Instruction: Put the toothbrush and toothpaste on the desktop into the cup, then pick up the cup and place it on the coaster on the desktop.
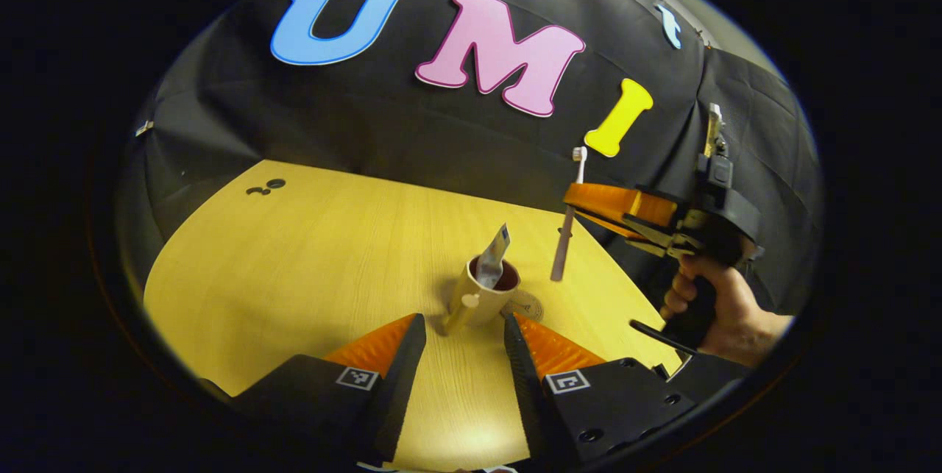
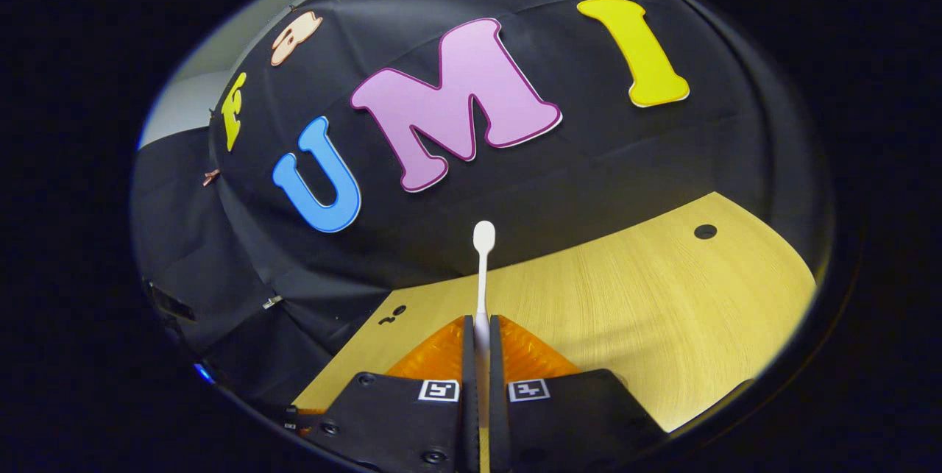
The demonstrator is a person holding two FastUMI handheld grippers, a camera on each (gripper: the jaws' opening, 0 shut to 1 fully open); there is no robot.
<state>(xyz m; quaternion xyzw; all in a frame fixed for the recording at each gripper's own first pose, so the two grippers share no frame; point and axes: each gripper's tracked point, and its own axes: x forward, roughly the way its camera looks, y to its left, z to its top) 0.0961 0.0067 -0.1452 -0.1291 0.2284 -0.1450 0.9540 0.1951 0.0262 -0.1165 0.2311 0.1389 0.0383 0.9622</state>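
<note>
Toothpaste, a silvery flattened tube (image 1: 493, 258), stands tilted inside the tan ceramic cup with a dark red inside (image 1: 482, 295), its crimped end poking up above the rim and leaning toward the right. That cup sits upright on the pale yellow wooden desktop (image 1: 309, 267), with its handle turned toward the near left, and just beside its right base lies a round pale coaster with a printed pattern (image 1: 526, 305), partly hidden behind the cup; whether cup and coaster touch cannot be told. Right of the cup and above the desktop hangs the white slim plastic toothbrush (image 1: 568, 226), held nearly upright with its bristled head at the top and its handle end pointing down, off the table and apart from the cup's rim. The right gripper (image 1: 578, 197) has its fingers pressed together on the toothbrush's middle, with a person's hand (image 1: 717, 307) wrapped round its dark grip at the right edge. In the right gripper view that same gripper (image 2: 480, 337) pinches the toothbrush (image 2: 483, 274) between both fingers, the head rising above the fingertips against the black cloth wall. The left gripper (image 1: 465, 329) is near the cup on the near side, spread wide, its fingers on either side of the cup's base and gripping nothing.
</note>
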